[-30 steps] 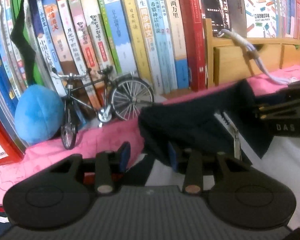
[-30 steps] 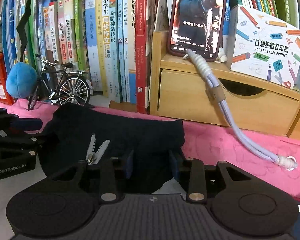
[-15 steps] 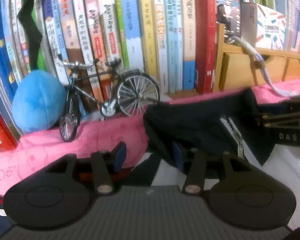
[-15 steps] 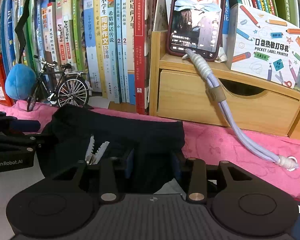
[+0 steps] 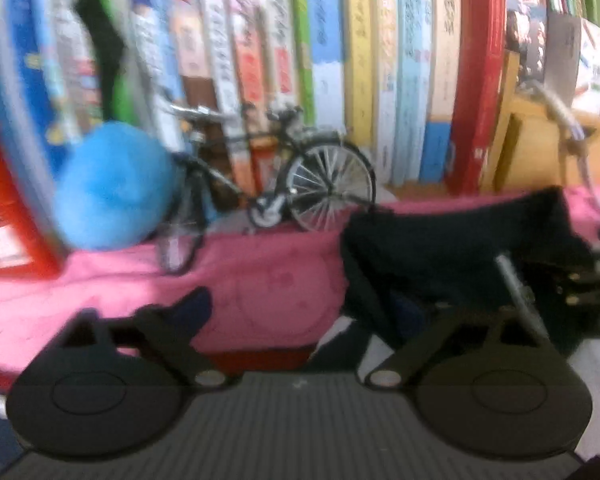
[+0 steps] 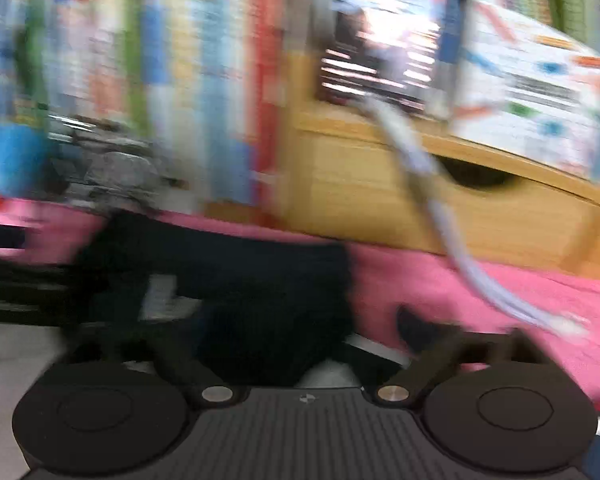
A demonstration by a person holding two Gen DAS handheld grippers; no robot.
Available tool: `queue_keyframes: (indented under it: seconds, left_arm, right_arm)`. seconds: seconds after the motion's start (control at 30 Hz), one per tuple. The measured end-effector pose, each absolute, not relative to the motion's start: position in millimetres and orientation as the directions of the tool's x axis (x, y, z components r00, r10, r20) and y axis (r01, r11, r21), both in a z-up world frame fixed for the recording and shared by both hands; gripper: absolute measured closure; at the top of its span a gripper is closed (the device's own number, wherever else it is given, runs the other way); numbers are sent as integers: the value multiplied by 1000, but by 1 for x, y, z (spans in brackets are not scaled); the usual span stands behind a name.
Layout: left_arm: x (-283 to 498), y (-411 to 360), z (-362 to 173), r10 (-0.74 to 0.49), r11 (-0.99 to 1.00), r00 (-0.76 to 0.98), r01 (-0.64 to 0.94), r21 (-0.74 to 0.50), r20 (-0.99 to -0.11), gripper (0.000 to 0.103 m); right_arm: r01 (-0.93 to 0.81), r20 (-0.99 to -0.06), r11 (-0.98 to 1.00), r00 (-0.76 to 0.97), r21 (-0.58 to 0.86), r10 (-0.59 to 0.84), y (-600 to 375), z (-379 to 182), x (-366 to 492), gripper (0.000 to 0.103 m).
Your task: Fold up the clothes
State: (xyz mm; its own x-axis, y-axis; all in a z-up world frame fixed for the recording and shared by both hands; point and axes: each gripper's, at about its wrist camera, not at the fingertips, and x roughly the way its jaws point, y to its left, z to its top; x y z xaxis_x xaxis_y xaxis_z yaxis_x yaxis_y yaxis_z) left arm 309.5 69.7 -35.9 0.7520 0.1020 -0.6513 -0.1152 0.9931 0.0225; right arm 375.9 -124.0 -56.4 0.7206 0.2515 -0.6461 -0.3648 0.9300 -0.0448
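My left gripper (image 5: 304,312) has just been opening and its jaws stand wide, one finger over the pink cloth (image 5: 260,280), the other at the dark garment's (image 5: 452,248) edge. My right gripper (image 6: 300,332) has just sprung wide too, the garment lying loose between its fingers on the pink cloth.

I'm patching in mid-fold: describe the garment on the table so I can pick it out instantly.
Start at the row of upright books along the back, then drop to the pink cloth covering the surface in front. The garment is the dark navy folded fabric lying right of the miniature metal bicycle; a silvery zipper marks it, and nothing else there is dark and soft.
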Motion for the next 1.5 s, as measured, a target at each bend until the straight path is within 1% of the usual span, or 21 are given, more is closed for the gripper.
queue_keyframes:
  seconds: [0.03, 0.13, 0.23, 0.27, 0.33, 0.37, 0.4, 0.43, 0.47, 0.57, 0.6, 0.63, 0.7, 0.73, 0.87, 0.97, 1.07, 1.23, 1.33, 1.4, 1.5]
  left_arm:
    - [294, 67, -26, 62, 994, 782, -102, -30, -620, 24]
    - [244, 59, -10, 6, 992, 825, -76, -100, -566, 22]
    - [197, 44, -15, -40, 990, 813, -45, -131, -581, 22]
    - [184, 40, -20, -43, 991, 802, -39, -125, -595, 22]
    - [164, 36, -36, 4, 998, 780, -46, -51, -626, 22]
    - [160, 38, -41, 32, 998, 773, -62, -24, -633, 17]
    - [158, 41, -44, 55, 996, 770, -84, -15, -636, 16]
    - [155, 44, -47, 78, 994, 766, -106, -6, -638, 15]
    - [153, 47, -49, 100, 992, 761, -128, 3, -641, 8]
    - [153, 49, -52, 120, 989, 752, -150, 9, -648, 6]
    - [153, 49, -53, 124, 988, 752, -152, 13, -648, 6]
    - [153, 49, -53, 126, 988, 751, -153, 15, -648, 5]
    - [154, 50, -53, 127, 988, 750, -154, 15, -650, 5]
    - [155, 50, -53, 127, 988, 749, -154, 15, -651, 4]
    - [157, 51, -50, 130, 987, 745, -161, 13, -654, 2]
    - [157, 51, -50, 130, 987, 744, -162, 12, -655, 1]
    - [158, 51, -51, 131, 987, 744, -163, 12, -655, 1]
    - [158, 50, -51, 131, 987, 744, -163, 12, -655, 1]
    - [157, 50, -51, 131, 987, 745, -163, 11, -655, 1]
    - [157, 50, -51, 129, 987, 745, -162, 11, -654, 1]
    - [157, 50, -51, 129, 987, 745, -162, 10, -654, 1]
  right_arm:
    - [-333, -654, 942, 722, -41, 226, -128, -52, 373, 1]
    - [-365, -590, 917, 709, 162, 386, -159, -31, 340, 0]
    - [-474, -583, 844, 622, 250, 522, -174, -24, 299, 0]
    - [-526, -592, 815, 586, 243, 554, -174, -27, 284, 0]
    - [-624, -610, 748, 507, 228, 609, -173, -32, 255, 0]
    - [-657, -624, 731, 496, 186, 604, -174, -37, 242, 0]
    - [-688, -638, 712, 486, 143, 597, -176, -42, 230, 0]
    - [-698, -653, 709, 491, 101, 576, -179, -46, 222, 0]
    - [-697, -667, 715, 509, 52, 544, -189, -53, 217, 0]
    - [-627, -653, 778, 579, 26, 488, -239, -55, 227, 1]
    - [-588, -652, 808, 601, 33, 463, -259, -55, 234, 6]
    - [-560, -651, 829, 624, 13, 432, -279, -55, 241, 5]
    - [-453, -647, 891, 681, -4, 344, -330, -57, 258, 1]
    - [-407, -651, 913, 687, 25, 324, -355, -58, 267, 1]
    - [-86, -651, 996, 757, -7, 61, -464, -60, 304, 1]
    - [170, -651, 986, 748, 0, -129, -546, -65, 320, 1]
    - [261, -651, 965, 732, 0, -198, -586, -67, 326, 0]
    - [269, -649, 963, 732, -4, -207, -592, -71, 332, 0]
    - [305, -626, 951, 730, -59, -273, -577, -68, 325, 3]
    - [264, -594, 962, 764, -68, -252, -556, -63, 310, 3]
    - [113, -539, 993, 836, -22, -107, -510, -44, 281, 4]
